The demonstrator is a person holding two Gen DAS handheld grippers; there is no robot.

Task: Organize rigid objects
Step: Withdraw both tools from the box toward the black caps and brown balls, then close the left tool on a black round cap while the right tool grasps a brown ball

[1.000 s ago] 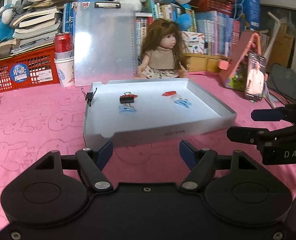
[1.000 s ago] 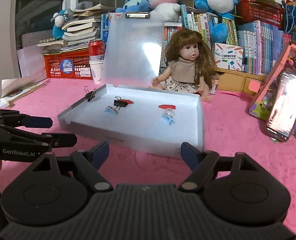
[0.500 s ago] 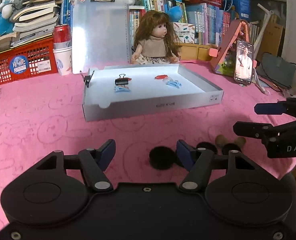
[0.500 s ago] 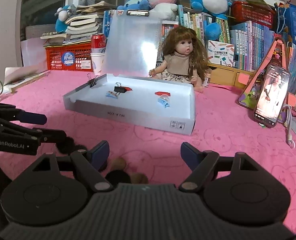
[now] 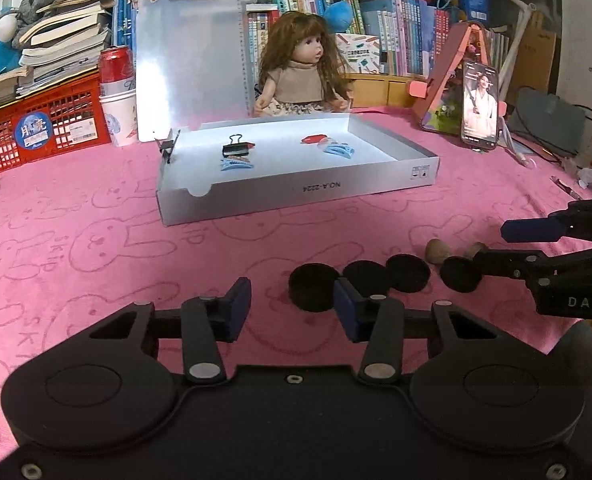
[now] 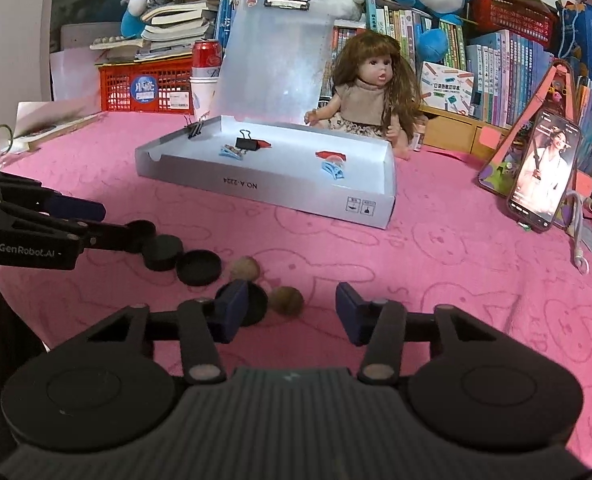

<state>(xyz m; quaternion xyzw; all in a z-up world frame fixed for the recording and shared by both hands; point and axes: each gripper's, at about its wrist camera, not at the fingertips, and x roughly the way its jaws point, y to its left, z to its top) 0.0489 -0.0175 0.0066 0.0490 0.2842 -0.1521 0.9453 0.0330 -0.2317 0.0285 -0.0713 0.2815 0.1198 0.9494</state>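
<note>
On the pink rabbit-print cloth (image 5: 96, 240), a row of small objects is laid out near the front edge, and it is taken here from left to right as seen in the left wrist view.

The left gripper (image 5: 292, 308) is held low over the cloth with its blue-padded fingers (image 5: 238, 306) spread apart and nothing between them. Just beyond its right finger, at about 1 o'clock from the gripper's middle, the first black disc (image 5: 310, 286) is seen, with a second black disc (image 5: 362, 274) touching it and partly hidden by that finger. A third black disc (image 5: 408, 273) overlaps the second one's right side. A brown nut (image 5: 436, 251) lies at about 2 o'clock from the third disc, then a fourth black disc (image 5: 460, 274), and behind it a second brown nut (image 5: 474, 249), partly hidden.

At 3 o'clock in this view the right gripper (image 5: 512, 246) enters from the side; its fingers are spread apart, the lower one reaching to the fourth disc. In the right wrist view the right gripper (image 6: 288, 314) is seen wide apart and holding nothing, with one nut (image 6: 286, 300) between its fingers.

At 12 o'clock, well apart from the row, a shallow white box (image 5: 296, 196) is set, holding binder clips (image 5: 236, 150) and blue and red clips (image 5: 336, 148). Behind it a doll (image 5: 302, 68) is seated, with a phone (image 5: 479, 104) propped at 2 o'clock.
</note>
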